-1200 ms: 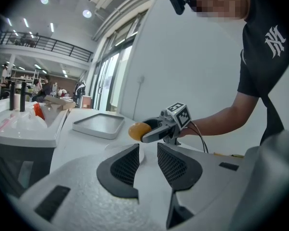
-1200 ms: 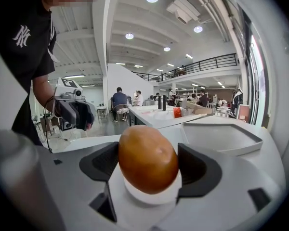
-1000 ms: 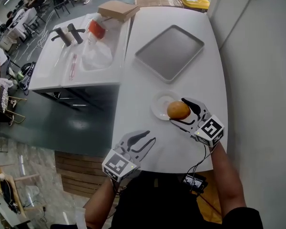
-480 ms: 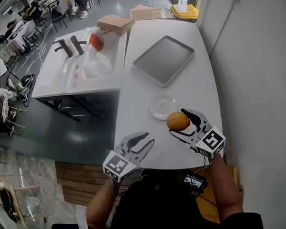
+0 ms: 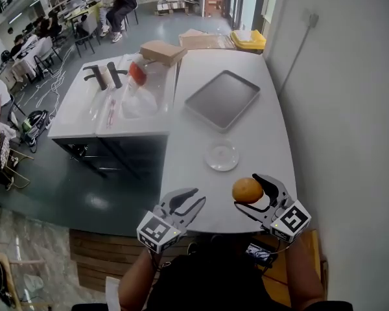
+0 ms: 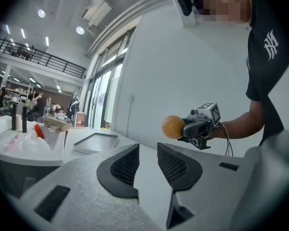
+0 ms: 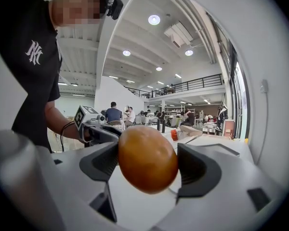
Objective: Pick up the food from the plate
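Note:
An orange-brown round bun (image 5: 247, 190) hangs above the white table's (image 5: 262, 141) near edge, with my right gripper (image 5: 250, 192) shut on it. In the right gripper view the bun (image 7: 147, 159) fills the gap between both pads. The small clear plate (image 5: 221, 155) lies bare farther up the table, apart from the bun. My left gripper (image 5: 187, 203) hovers at the near left edge, its jaws a narrow gap apart with nothing between them (image 6: 148, 160). The left gripper view shows the bun (image 6: 172, 127) held out to the right.
A grey metal tray (image 5: 222, 100) lies beyond the plate. A white sink counter (image 5: 78, 115) with dark taps, a plastic bag and a cardboard box (image 5: 162, 51) adjoins the table's left side. A white wall (image 5: 337, 109) runs along the right. Floor drops off at left.
My right gripper has carried the bun off the plate and back toward the near table edge. The plate is left bare. The left gripper has hardly moved.

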Demonstrator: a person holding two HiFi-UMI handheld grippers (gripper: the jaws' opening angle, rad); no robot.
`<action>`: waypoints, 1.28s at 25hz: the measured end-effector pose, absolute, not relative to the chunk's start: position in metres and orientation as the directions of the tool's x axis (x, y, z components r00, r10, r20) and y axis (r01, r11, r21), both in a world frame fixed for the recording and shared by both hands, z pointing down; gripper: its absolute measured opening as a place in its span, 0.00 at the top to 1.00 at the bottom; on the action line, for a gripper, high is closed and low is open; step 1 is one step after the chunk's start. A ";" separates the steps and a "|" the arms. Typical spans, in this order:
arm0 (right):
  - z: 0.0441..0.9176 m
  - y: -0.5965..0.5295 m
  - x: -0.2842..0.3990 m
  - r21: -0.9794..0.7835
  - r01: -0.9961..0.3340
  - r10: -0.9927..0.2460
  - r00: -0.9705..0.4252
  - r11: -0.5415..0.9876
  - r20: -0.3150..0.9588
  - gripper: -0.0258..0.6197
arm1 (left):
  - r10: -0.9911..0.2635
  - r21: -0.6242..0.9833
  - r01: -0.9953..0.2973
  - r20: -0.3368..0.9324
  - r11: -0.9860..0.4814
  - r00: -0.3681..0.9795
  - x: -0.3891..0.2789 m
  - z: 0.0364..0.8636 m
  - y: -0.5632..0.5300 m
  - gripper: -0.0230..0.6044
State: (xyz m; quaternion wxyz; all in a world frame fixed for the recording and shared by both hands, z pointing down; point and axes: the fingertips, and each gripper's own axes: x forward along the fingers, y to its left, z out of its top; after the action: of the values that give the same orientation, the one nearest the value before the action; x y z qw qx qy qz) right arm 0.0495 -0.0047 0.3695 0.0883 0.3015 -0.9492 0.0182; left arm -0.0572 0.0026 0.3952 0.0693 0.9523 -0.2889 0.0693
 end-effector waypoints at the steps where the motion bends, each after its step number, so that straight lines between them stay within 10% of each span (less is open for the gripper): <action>1: 0.365 0.003 0.047 0.027 -0.571 -0.567 -0.807 0.820 0.161 0.43 | -0.546 0.094 -0.564 0.165 -0.820 0.821 -0.063 0.393 0.005 0.81; 32: 0.323 0.090 0.081 -0.043 -0.621 -0.615 -0.782 0.783 0.100 0.43 | -0.546 0.080 -0.560 0.148 -0.825 0.825 -0.058 0.342 0.085 0.81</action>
State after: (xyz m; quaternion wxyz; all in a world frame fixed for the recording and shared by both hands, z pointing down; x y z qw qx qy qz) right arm 0.0810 0.0896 0.3230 0.0402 0.3274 -0.9433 0.0368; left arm -0.0578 0.0847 0.3424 0.0601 0.9533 -0.2900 0.0595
